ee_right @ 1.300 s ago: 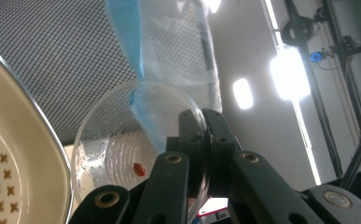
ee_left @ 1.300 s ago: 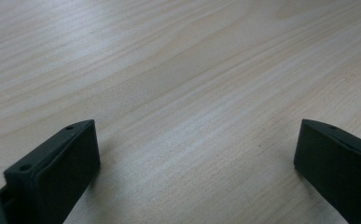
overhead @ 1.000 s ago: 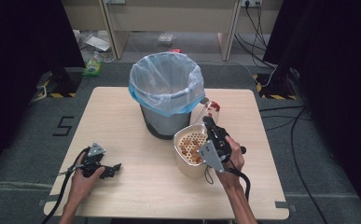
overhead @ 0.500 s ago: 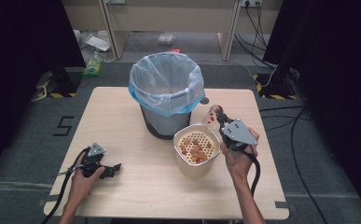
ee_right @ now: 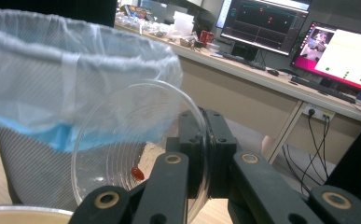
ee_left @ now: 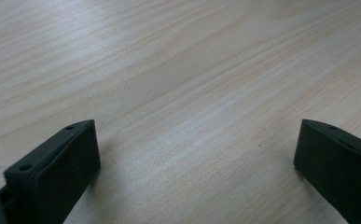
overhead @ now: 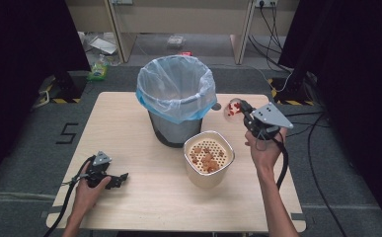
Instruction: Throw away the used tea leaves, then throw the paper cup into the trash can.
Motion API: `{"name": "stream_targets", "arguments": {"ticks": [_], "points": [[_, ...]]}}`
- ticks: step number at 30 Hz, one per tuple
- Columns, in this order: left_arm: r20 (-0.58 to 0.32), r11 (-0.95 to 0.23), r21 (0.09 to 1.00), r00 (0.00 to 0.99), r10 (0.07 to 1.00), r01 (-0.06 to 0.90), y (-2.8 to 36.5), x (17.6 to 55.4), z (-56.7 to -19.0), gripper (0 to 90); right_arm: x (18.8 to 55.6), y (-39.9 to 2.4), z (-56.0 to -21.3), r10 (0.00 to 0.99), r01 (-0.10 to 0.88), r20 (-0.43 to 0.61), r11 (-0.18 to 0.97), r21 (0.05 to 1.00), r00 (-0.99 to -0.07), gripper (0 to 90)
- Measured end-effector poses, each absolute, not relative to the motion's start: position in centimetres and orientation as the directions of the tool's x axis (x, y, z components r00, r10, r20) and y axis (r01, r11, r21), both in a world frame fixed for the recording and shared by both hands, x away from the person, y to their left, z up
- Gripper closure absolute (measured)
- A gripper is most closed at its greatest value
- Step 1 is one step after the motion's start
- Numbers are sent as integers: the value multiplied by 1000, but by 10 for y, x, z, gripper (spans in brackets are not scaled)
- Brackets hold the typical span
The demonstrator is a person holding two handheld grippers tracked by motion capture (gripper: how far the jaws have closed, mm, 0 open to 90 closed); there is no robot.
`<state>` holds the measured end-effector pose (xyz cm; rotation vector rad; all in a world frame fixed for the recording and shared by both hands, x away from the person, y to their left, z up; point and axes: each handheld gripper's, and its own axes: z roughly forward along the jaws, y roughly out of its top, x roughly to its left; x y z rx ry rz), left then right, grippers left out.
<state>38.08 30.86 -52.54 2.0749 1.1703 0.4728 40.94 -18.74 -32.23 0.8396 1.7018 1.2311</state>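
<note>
My right gripper point(overhead: 245, 114) hangs in the air right of the bin, shut on the wall of a clear plastic cup point(overhead: 233, 108) with red smears inside. In the right gripper view the cup point(ee_right: 122, 140) lies on its side, one red bit in it, and the jaws of the gripper point(ee_right: 205, 140) pinch its rim. A grey bin lined with a blue-white bag point(overhead: 175, 94) stands mid-table. In front of it sits a cream container point(overhead: 208, 157) whose perforated insert holds orange-brown bits. My left gripper point(overhead: 122, 178) rests on the table, open, with bare wood between its jaws point(ee_left: 197, 154).
The wooden table point(overhead: 129, 128) ends close behind the bin and just right of my right hand. Cables point(overhead: 317, 148) trail on the floor at the right. A desk with monitors point(ee_right: 336, 51) stands beyond the bin point(ee_right: 52, 70).
My right gripper has lifted from over the cream container and swung up and to the right with the clear cup. The left gripper has stayed put.
</note>
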Motion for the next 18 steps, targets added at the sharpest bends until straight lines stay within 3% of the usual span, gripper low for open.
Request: {"name": "stream_targets", "arguments": {"ticks": [18], "points": [[-23,-348,724,525,851,596,309,381,-525,0,424,-187,-270,878,31,-217,254,967,-427,876]]}}
